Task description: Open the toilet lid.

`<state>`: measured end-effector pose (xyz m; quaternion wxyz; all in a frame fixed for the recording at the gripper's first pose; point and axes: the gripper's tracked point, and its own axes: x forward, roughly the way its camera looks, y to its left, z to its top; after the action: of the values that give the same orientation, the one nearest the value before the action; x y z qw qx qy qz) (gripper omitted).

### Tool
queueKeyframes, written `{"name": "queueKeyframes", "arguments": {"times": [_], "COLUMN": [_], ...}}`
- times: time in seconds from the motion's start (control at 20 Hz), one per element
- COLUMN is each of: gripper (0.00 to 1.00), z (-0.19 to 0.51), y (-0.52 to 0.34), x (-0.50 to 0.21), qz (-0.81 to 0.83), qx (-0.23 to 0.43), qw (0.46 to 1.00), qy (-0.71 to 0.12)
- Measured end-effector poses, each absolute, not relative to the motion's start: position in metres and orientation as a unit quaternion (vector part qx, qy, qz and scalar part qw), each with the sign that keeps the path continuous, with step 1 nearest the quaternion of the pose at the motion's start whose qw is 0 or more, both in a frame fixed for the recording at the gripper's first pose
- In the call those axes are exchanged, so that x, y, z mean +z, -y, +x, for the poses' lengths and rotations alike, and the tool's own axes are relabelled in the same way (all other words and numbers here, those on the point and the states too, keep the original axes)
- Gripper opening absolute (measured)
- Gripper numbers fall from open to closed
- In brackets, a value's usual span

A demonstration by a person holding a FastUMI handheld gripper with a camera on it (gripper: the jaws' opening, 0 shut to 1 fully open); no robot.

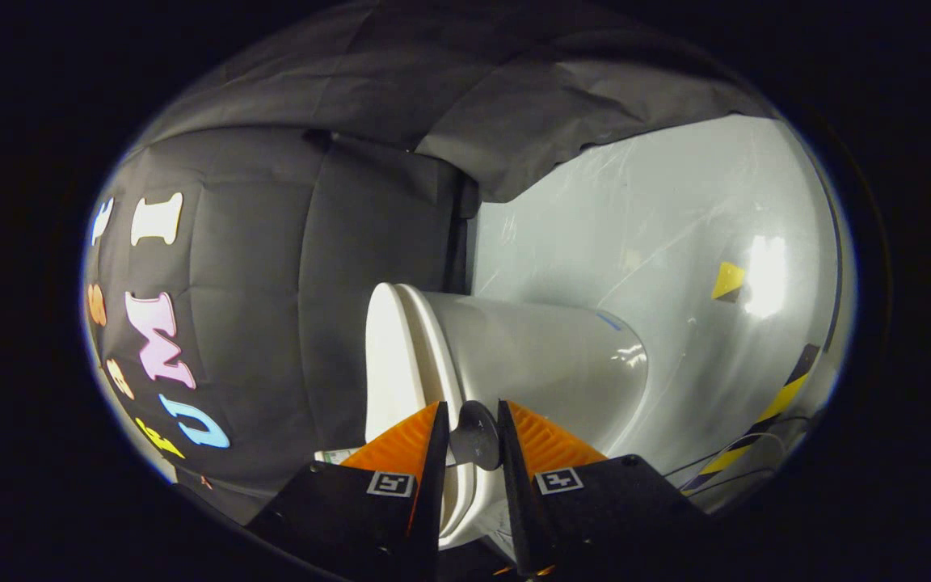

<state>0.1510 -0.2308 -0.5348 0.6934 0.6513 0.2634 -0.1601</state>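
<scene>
As the gripper [471, 440] is held rolled onto its side, a white toilet [546, 356] is seen lying sideways across the gripper view, its bowl running out toward 3 o'clock from the fingers over a pale glossy floor [659, 218]. The toilet lid [385, 356] is shown closed down on the seat, the pair forming a flat white slab whose edge passes between the two fingers and extends away toward 11 o'clock. The fingers are set narrowly apart, one on each side of that edge; a small dark round knob [475, 436] is seen in the gap between them. Whether the pads are actually pressed against the lid (the contact points are hidden behind the fingers themselves) cannot be told. A black cloth wall [336, 267] is seen beyond the lid from 9 to 12 o'clock, draped over the floor's far edge. A strip of yellow-and-black tape [773, 408] is laid on the floor at about 4 o'clock, a small yellow marker [728, 280] is stuck farther off near 2 o'clock, and thin cables [744, 443] are trailed beside the tape
</scene>
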Motion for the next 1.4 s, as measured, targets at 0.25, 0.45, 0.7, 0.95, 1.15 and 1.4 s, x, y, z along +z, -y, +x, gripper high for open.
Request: {"name": "queueKeyframes", "arguments": {"times": [0.25,0.45,0.7,0.95,1.15,1.4], "gripper": [0.4,0.4,0.11,0.11,0.05,0.05], "z": [0.153,0.154,0.157,0.152,0.157,0.161], "y": [0.222,0.221,0.225,0.226,0.219,0.215], "x": [-0.537,-0.538,-0.538,-0.529,-0.525,-0.498], "qz": [0.65,0.651,0.662,0.654,0.635,0.618], "qx": [-0.149,-0.15,-0.148,-0.146,-0.146,-0.138], "qw": [0.696,0.698,0.691,0.701,0.716,0.736], "qy": [-0.265,-0.259,-0.249,-0.243,-0.25,-0.24]}}
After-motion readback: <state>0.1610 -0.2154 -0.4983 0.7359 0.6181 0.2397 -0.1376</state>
